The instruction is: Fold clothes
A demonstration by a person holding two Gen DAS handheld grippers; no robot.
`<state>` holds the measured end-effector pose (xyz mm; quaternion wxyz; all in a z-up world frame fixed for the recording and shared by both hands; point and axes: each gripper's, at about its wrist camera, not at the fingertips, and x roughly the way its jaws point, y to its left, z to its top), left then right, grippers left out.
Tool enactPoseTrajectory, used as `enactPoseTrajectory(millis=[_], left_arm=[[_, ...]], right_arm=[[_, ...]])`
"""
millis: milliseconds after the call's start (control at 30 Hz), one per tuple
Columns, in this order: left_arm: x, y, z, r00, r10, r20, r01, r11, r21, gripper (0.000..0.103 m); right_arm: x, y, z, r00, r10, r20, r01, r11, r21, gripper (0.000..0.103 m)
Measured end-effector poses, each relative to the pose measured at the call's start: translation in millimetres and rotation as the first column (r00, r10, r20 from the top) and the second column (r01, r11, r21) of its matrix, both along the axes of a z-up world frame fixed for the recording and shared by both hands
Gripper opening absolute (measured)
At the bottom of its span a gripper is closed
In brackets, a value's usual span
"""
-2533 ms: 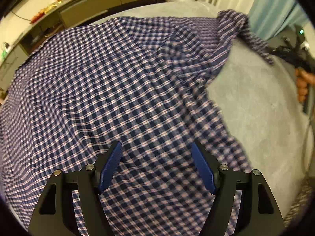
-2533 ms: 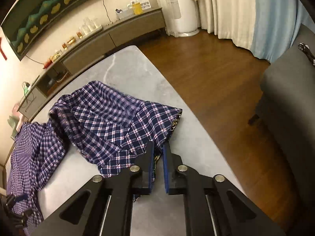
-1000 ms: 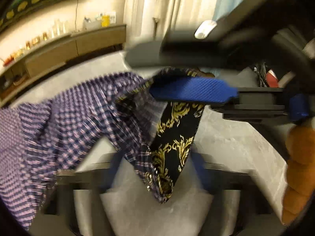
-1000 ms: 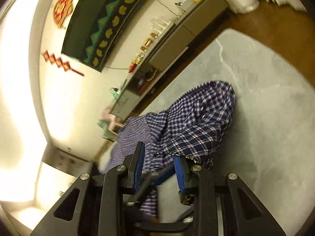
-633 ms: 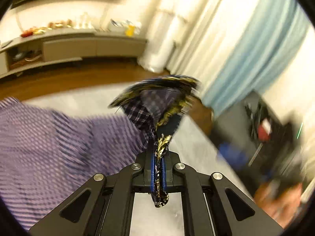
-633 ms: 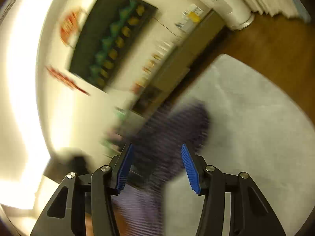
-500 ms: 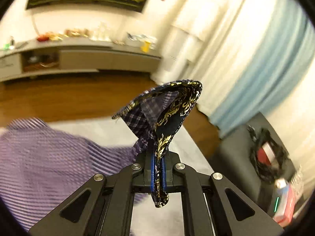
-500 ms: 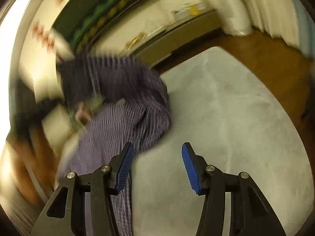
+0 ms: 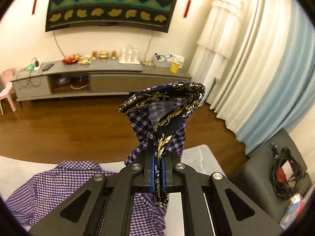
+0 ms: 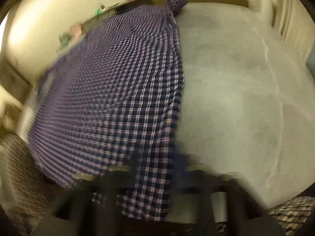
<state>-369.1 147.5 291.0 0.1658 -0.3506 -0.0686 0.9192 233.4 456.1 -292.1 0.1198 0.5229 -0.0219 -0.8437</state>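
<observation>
A blue-and-white checked shirt (image 10: 118, 78) lies spread on the grey table (image 10: 236, 98). My left gripper (image 9: 157, 153) is shut on the shirt's cuff (image 9: 169, 102), which has a black-and-gold lining, and holds it high above the table. The rest of the shirt (image 9: 65, 184) hangs down to the table below it. In the right wrist view everything is blurred. My right gripper (image 10: 159, 169) is low over the shirt's near edge, and its jaws are closing with a strip of checked cloth between them.
A long TV cabinet (image 9: 98, 78) with small items stands against the far wall under a wall-mounted screen (image 9: 108, 4). Wooden floor (image 9: 69, 129) lies beyond the table. Curtains (image 9: 256, 68) hang at the right, and a dark sofa (image 9: 265, 167) with a bag stands beside the table.
My left gripper has risen with the cuff in it, so its view now takes in the room. My right gripper, open before, has swung over to the shirt's near edge.
</observation>
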Motion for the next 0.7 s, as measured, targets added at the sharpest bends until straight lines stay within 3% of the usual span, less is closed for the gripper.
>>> enactPoseTrajectory(millis=[100,200,300,367,500,667,700], left_arm=[[6.4,-32.9,4.8,1.0,0.02,-0.022,-0.019,0.999,0.028,0.006],[9.6,-83.5,17.5,0.997,0.056,-0.052,-0.051,0.995,0.089,0.006],[7.7,-144.9,22.0,0.989,0.129,-0.069,-0.119,0.984,0.132,0.006],[6.6,-185.2,16.2,0.98,0.188,-0.062,-0.177,0.973,0.149,0.006],[9.8,-270.1,-17.5,0.947,0.318,-0.031,-0.309,0.936,0.171,0.006],[16.4,-324.6,-79.2,0.915,0.404,0.009,-0.399,0.898,0.187,0.006],[18.2,-333.4,-91.8,0.908,0.418,0.017,-0.413,0.89,0.191,0.006]], right_arm=[[4.3,-12.8,15.5,0.996,0.016,-0.089,-0.007,0.995,0.1,0.003],[14.3,-35.8,50.9,0.98,0.064,-0.187,-0.031,0.984,0.175,0.003],[28.6,-79.4,89.6,0.949,0.187,-0.255,-0.132,0.967,0.22,0.003],[34.2,-107.7,99.2,0.926,0.266,-0.268,-0.204,0.95,0.238,0.003],[36.4,-154.2,87.0,0.892,0.387,-0.231,-0.331,0.91,0.249,0.003],[26.4,-189.4,44.1,0.873,0.473,-0.119,-0.438,0.868,0.234,0.006],[25.4,-189.5,39.5,0.868,0.487,-0.092,-0.461,0.862,0.211,0.013]])
